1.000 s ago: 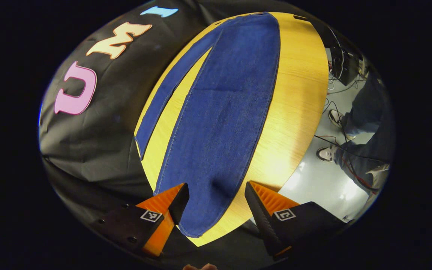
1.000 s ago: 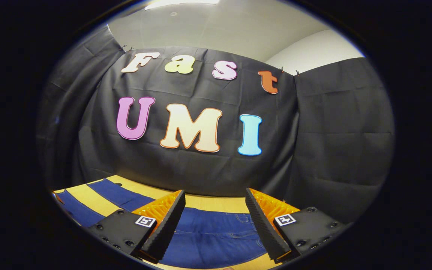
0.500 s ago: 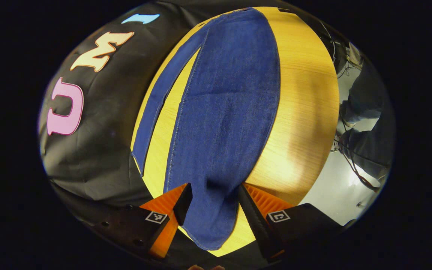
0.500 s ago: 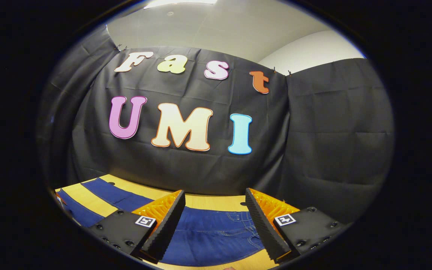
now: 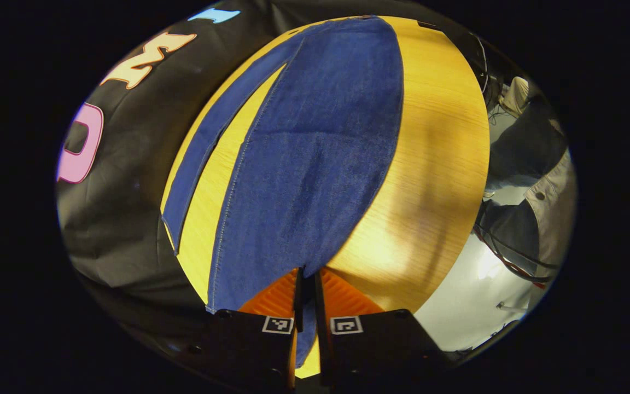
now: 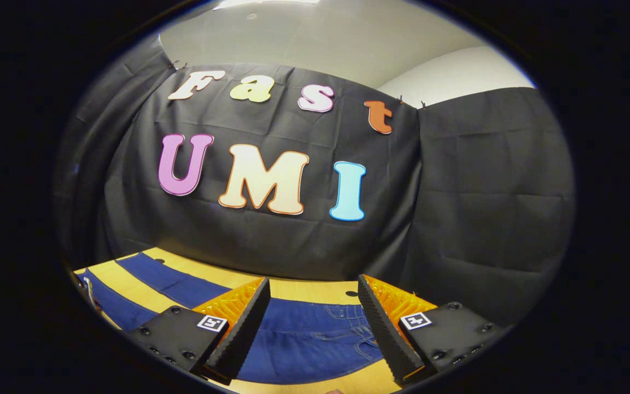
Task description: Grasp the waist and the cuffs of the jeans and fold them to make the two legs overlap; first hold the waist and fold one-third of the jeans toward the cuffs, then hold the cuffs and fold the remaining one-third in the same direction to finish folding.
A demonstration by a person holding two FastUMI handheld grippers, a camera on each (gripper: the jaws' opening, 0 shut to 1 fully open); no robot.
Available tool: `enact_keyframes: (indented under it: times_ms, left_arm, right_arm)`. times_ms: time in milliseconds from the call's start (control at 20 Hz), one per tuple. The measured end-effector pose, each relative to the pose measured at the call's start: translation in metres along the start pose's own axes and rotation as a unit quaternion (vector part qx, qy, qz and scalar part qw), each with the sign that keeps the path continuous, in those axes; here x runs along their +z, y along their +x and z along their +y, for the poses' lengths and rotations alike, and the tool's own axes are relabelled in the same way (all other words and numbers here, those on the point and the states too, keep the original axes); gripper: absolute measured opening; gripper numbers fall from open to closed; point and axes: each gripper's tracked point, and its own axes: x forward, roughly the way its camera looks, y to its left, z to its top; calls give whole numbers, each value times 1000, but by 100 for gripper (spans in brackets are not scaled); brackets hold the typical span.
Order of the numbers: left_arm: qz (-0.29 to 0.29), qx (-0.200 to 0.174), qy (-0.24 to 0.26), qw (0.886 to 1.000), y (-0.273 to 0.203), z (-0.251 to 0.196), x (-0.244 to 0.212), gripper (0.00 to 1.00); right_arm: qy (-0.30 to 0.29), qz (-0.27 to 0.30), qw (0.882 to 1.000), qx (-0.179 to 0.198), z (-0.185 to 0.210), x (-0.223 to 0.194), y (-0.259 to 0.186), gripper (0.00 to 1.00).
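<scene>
Left gripper view, left tongs point(image 5: 306, 295) pinching jeans point(image 5: 315, 142) cuff on wooden table point(image 5: 435, 164), right tongs point(image 6: 309, 323) agape

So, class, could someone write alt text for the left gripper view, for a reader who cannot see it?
The left gripper is shut on the cuff of one leg of the blue jeans, which lie flat along a wooden table. The other leg lies apart, with bare table between them.

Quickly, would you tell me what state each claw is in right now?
Left claw: closed on the cuff of the jeans.
Right claw: open, holding nothing, above the waist.
</scene>
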Motion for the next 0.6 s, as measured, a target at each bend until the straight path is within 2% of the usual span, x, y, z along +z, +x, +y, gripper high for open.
enact_keyframes:
  times_ms: [50, 100, 150, 200, 300, 450, 600]
  left_arm:
    - [7, 1, -7, 1000, -1, 1, -1, 14]
    - [11, 4, -15, 1000, 0, 3, -1, 3]
    - [17, 4, -27, 999, -8, 2, 10, 2]
    - [15, 7, -32, 999, -1, 0, 0, 1]
    - [10, 11, -29, 999, -1, 1, 1, 0]
    - [20, 25, -28, 999, -2, 0, 0, 0]
    - [36, 36, -13, 999, 0, 0, 1, 0]
  right_arm:
    - [-18, 7, 1000, 5, -4, -7, 1, 99]
    - [-42, 14, 999, 10, -11, -13, 2, 99]
    - [-72, 22, 997, 15, -19, -20, 4, 100]
    - [-108, 32, 993, 22, -26, -29, 5, 99]
    - [-180, 50, 981, 43, -43, -53, 6, 100]
    - [-275, 97, 953, 89, -61, -108, 6, 99]
    - [-360, 138, 912, 140, -72, -165, -7, 99]
